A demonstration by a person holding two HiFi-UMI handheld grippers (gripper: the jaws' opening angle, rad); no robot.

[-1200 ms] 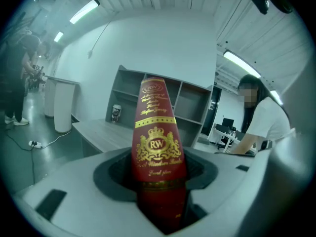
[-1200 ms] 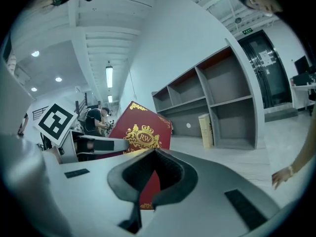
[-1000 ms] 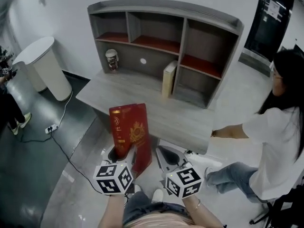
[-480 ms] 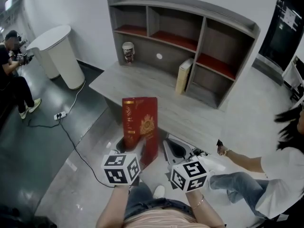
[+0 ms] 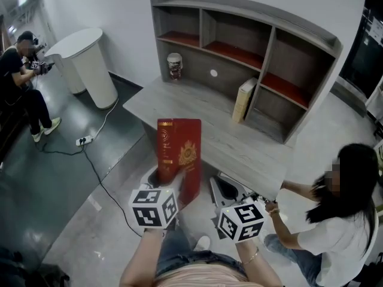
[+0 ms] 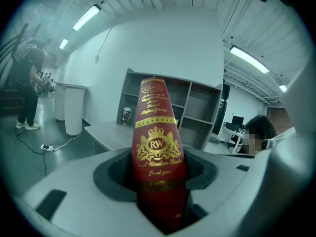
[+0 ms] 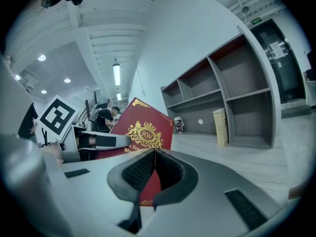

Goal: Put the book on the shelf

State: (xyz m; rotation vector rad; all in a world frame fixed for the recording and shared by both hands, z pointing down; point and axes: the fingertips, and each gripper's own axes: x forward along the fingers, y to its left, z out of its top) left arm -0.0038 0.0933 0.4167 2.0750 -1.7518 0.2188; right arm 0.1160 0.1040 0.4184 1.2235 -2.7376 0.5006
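A red book with gold print [image 5: 178, 157] stands upright in my left gripper [image 5: 163, 184], whose jaws are shut on its lower edge; it fills the middle of the left gripper view as the red book [image 6: 157, 154]. My right gripper [image 5: 222, 191] hangs beside it, shut with nothing between its jaws [image 7: 150, 181]; the red book [image 7: 143, 132] shows just behind them. Ahead is the grey desk [image 5: 197, 115] carrying a grey shelf unit [image 5: 251, 46] with red-lined compartments. A cream book [image 5: 243, 100] stands upright against a shelf divider.
A paper cup [image 5: 174, 66] stands on the desk at the shelf's left. A white round stand [image 5: 90, 64] and a floor cable [image 5: 90, 137] lie left. A person [image 5: 335, 220] crouches at the desk's right corner; another person [image 5: 24, 82] stands far left.
The view has drifted so the desk and shelf sit further right. The person at the right has crouched closer to the desk corner. Both grippers and the red book keep their pose.
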